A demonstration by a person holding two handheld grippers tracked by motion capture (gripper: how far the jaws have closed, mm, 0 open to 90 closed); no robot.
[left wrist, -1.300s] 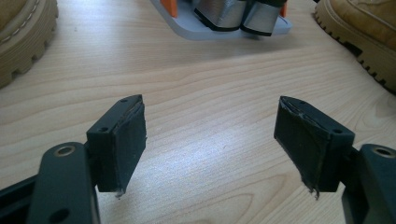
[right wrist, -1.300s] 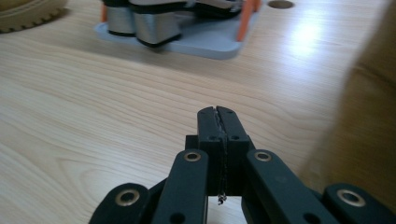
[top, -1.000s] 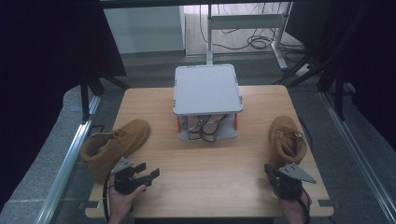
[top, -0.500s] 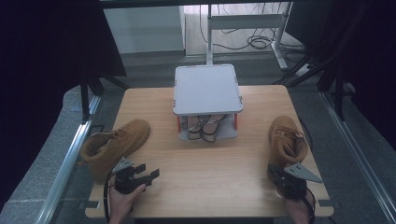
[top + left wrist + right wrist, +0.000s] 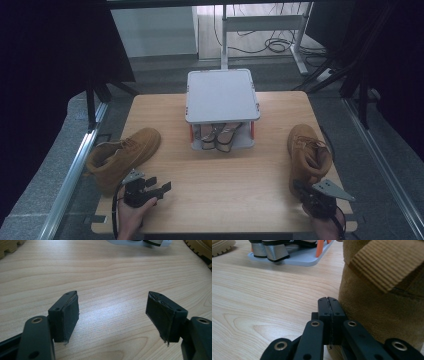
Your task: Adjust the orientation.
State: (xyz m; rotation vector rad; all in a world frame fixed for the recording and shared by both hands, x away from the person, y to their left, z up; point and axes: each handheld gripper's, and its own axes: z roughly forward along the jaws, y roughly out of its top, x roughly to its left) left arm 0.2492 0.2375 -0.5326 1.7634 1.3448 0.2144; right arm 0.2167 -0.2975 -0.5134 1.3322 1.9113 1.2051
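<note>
Two tan suede boots lie on the wooden table point(image 5: 220, 170). The left boot point(image 5: 122, 155) rests on its side near the left edge, the right boot point(image 5: 307, 155) stands by the right edge. My left gripper point(image 5: 162, 187) sits low at the front left, just right of the left boot's heel, open with bare table point(image 5: 110, 290) between its pads point(image 5: 71, 312). My right gripper point(image 5: 300, 187) sits at the front right, shut on nothing, its closed tips point(image 5: 328, 302) right beside the right boot's heel point(image 5: 382, 305); whether they touch it I cannot tell.
A small grey two-level rack point(image 5: 222, 95) stands at the table's middle back, with a pair of heeled sandals point(image 5: 220, 136) on its lower shelf point(image 5: 297, 261). Metal rails run along both table sides, and cables lie on the floor beyond.
The right gripper has slid slightly back toward the front edge, away from the right boot. The left gripper and both boots stay as they were.
</note>
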